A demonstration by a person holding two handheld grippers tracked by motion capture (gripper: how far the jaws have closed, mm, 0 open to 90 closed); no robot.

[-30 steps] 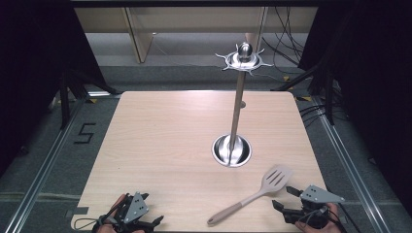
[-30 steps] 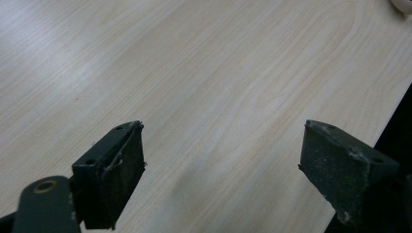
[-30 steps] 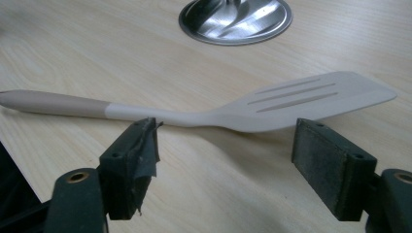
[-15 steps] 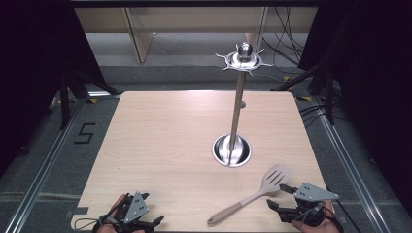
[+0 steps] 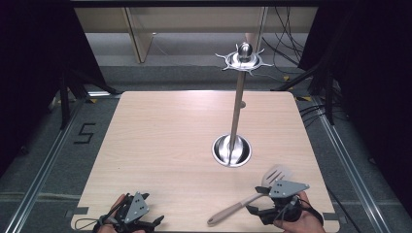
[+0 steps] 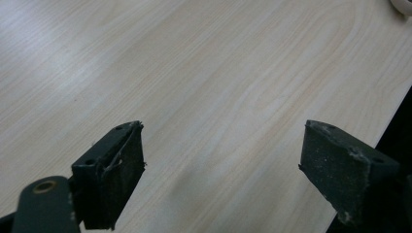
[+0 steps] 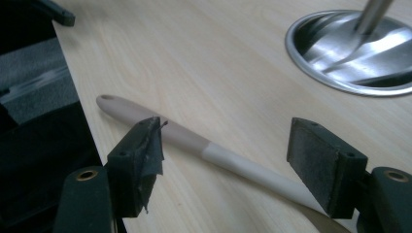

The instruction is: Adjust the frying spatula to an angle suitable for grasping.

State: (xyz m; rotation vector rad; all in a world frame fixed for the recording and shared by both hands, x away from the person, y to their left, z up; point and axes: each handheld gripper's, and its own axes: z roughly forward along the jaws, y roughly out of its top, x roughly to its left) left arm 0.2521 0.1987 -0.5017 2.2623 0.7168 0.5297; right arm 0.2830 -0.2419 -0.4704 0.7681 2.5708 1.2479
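A pale wooden table (image 5: 160, 145) stands on grey floor (image 5: 43, 145). A "5" marking (image 5: 83, 133) sits left of it; black cables (image 5: 286, 43) trail at the back right.

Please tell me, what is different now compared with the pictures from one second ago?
The right gripper has moved left, toward the spatula's handle; its open jaws now stand on either side of the handle, not gripping it. The spatula, the left gripper and the metal stand stayed in place.

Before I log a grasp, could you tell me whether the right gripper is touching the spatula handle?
Cannot tell. In the right gripper view the open right gripper straddles the spatula handle; no contact or gap shows plainly.
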